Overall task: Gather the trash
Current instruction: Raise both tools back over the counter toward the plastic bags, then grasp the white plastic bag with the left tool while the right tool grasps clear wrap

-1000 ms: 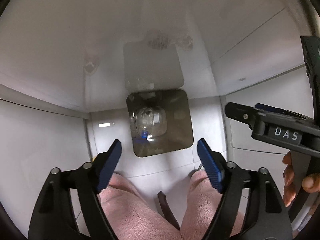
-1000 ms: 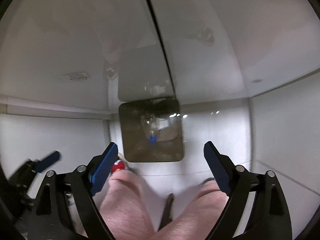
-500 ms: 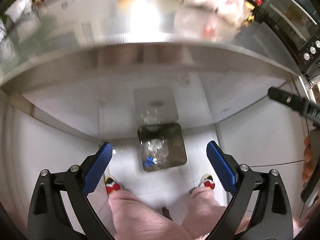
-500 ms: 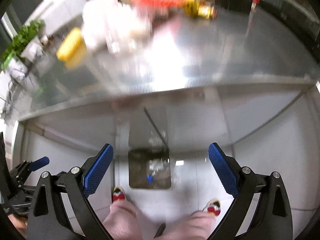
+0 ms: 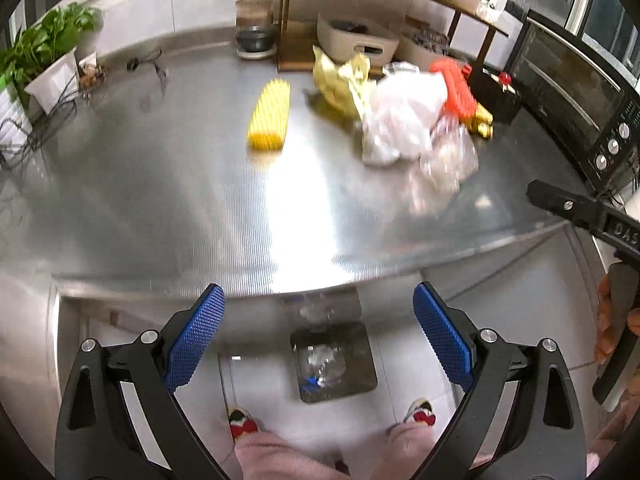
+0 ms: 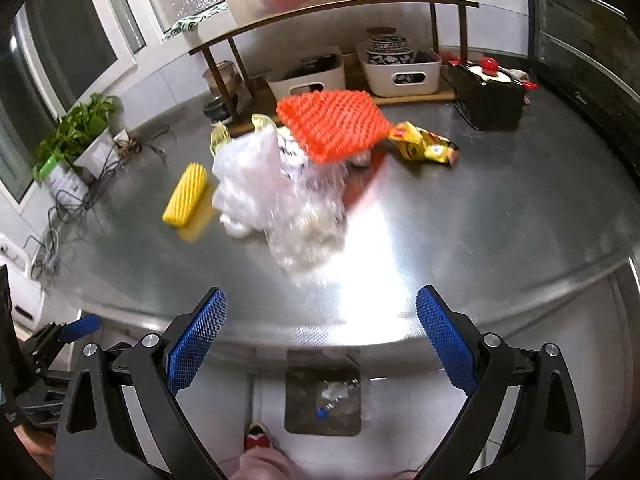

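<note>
steel surface [image 5: 160,200] carries a yellow sponge [image 5: 270,114] and plastic bags [image 5: 400,120], while left tongs [image 5: 318,338] and right tongs [image 6: 322,346] hang wide open, empty, above a floor bin [image 6: 322,426].

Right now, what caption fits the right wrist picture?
Open right gripper above a steel counter holding an orange spiky mat, white plastic bag and yellow ridged block.

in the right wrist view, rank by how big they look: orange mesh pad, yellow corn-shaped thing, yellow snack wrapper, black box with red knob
1. orange mesh pad
2. black box
3-4. yellow snack wrapper and yellow corn-shaped thing: alike, too close to rank.
</note>
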Demonstrator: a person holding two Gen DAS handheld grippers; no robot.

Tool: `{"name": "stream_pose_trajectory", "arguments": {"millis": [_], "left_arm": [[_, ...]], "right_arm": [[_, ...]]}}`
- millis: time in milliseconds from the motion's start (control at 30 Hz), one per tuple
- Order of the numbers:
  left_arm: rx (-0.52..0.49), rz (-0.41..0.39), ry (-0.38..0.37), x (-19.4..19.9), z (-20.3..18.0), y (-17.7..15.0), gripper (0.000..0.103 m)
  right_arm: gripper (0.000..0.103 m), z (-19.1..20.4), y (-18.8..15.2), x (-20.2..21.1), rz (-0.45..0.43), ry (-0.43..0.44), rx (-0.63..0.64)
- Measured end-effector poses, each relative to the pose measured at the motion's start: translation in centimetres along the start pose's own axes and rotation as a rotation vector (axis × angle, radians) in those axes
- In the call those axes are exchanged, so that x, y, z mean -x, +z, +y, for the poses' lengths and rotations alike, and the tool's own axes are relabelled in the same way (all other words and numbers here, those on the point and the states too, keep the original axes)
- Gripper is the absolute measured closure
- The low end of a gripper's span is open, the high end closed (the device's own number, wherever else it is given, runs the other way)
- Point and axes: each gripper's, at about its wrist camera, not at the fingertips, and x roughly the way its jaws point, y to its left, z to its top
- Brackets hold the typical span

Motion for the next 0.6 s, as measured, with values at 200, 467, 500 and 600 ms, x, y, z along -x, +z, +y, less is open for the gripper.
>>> {"name": "stream_pose_trajectory", "arguments": {"millis": [200, 467, 500, 600], "left_arm": [[-0.012, -0.026, -0.003, -1.0, -0.7, 2.9, 0.014], [-0.035, -0.028, -0.007, -3.3, -1.4, 6.2, 0.014], [-0.037, -0.027, -0.012, -3.7, -1.6, 6.6, 0.014], [-0.049, -0.02, -0.028, -4.6, -2.2, 7.6, 0.014]], "right_arm": [[0.027, 0.6, 2.3, -3.7, 0.035, 0.019, 0.013], [0.048, 0.4, 3.8, -8.2, 0.086, 0.011, 0.015], [0.052, 0.3, 3.8, -8.7, 0.097, 0.014, 0.014], [0.076, 0.0, 3.9, -9.2, 0.12, 0.027, 0.014]]}}
